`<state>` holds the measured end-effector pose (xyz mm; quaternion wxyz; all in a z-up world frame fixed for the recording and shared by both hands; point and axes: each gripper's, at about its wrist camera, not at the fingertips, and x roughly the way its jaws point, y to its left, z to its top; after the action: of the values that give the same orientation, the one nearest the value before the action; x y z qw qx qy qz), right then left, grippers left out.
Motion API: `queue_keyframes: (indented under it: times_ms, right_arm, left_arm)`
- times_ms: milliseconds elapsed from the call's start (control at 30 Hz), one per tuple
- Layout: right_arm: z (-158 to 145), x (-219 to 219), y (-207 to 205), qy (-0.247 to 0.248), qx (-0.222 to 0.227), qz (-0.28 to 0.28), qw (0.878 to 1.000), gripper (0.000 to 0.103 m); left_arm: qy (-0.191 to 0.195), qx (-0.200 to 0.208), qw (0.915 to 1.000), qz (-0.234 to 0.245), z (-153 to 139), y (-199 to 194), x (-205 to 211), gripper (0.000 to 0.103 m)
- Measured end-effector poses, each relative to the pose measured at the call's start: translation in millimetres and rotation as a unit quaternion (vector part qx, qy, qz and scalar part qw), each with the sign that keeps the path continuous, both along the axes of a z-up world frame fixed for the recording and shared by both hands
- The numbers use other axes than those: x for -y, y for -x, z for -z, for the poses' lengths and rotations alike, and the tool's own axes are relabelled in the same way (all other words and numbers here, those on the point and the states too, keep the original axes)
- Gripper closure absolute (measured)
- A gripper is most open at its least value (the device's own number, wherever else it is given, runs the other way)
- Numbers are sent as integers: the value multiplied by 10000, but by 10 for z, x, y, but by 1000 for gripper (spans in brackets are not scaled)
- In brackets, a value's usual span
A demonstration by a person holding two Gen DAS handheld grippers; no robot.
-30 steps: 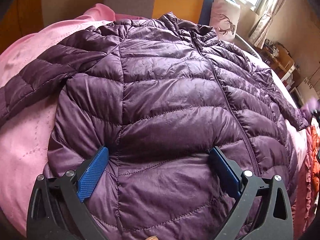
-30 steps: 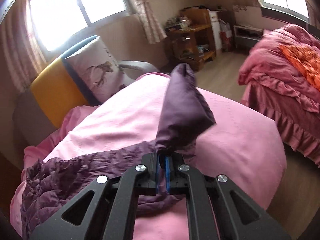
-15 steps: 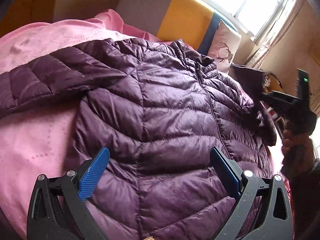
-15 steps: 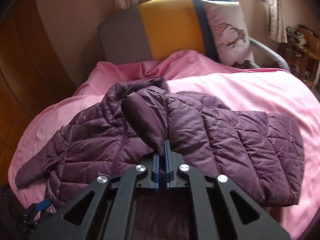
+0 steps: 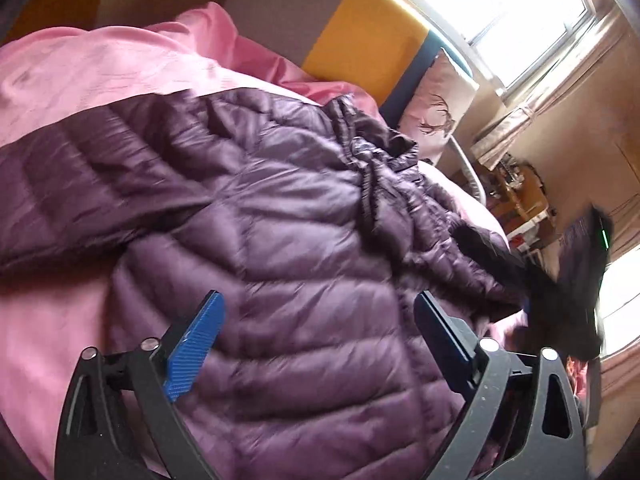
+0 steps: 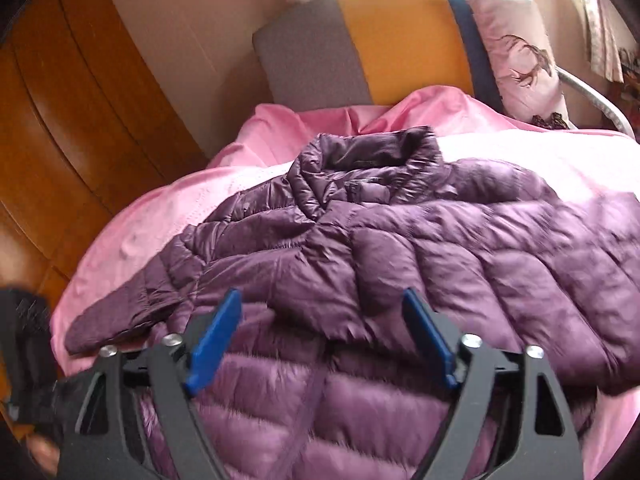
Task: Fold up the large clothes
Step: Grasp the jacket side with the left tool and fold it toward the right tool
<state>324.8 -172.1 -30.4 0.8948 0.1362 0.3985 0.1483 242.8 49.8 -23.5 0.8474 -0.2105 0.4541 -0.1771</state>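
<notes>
on the left i see my left gripper (image 5: 318,344) poised above the purple quilted puffer jacket (image 5: 280,260), fingers (image 5: 196,344) spread wide and just starting to close, with nothing pinched; the padded body merely lies below the gap. the jacket rests on the bed's pink bedspread (image 5: 80,80), collar toward the head end by the grey-and-yellow cushion (image 5: 332,28), hem toward me, so its long axis runs straight away from both grippers. its left sleeve (image 5: 60,200) sticks out flat toward the bed's left edge, and i judge my left gripper the nearer one to it.

moving right, my right gripper (image 6: 320,340) hangs over the jacket's front, fingers (image 6: 214,340) opening wide and holding nothing. directly beyond them the right sleeve (image 6: 500,280) lies folded across the chest, its cuff just past the fingertips.

i reckon the coming move is to bring the left sleeve inward over the body. no containers are in sight.
</notes>
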Motion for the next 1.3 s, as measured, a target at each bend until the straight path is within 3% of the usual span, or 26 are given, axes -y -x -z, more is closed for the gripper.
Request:
queue_keyframes:
  times_ms: [233,433,500,567,633,667,900,1100,1233,1300]
  right_arm:
    - [165,716,598,-726,-185,584,9955,6]
    - [398,1363,790,-1669,-207,1409,9756,2]
    - [453,1488,785,-1962,-155,1542,9682,2]
    - [496,1575,760,-2206,-123,1624,9617,2]
    - [537,1630,702,-2377,-128,1702,9562,2]
    - [548,1649,667,-2446,-113,1733,9540,2]
    - [509,1771,421,-2871,43,2022,9363,2]
    - [555,1855,380,-3025,30,2225,9268,2]
    - [559,1882,349,-2925,-76,2309,9279,3]
    - [492,1850,341,-2576,-231,2249,9394,3]
  left_arm:
    - [122,-303,9986,407,107,-602,503,13]
    - [-244,-615,9967,459,319,-1010,979,15]
    - [-371,-629,9964,437,341,-1074,1052,31]
    - [-418,-689,9955,492,352,-1147,1123,68]
    - [-423,-699,9955,488,322,-1207,1147,88]
    - [-361,-651,9961,472,283,-1226,1132,93]
    - [-46,-158,9998,-135,-59,-1161,567,94]
    - [-313,-335,9981,-400,158,-1033,162,95]
    - [-488,-359,9973,-421,326,-875,107,95]
    - [-543,-340,9970,-430,343,-834,112,95]
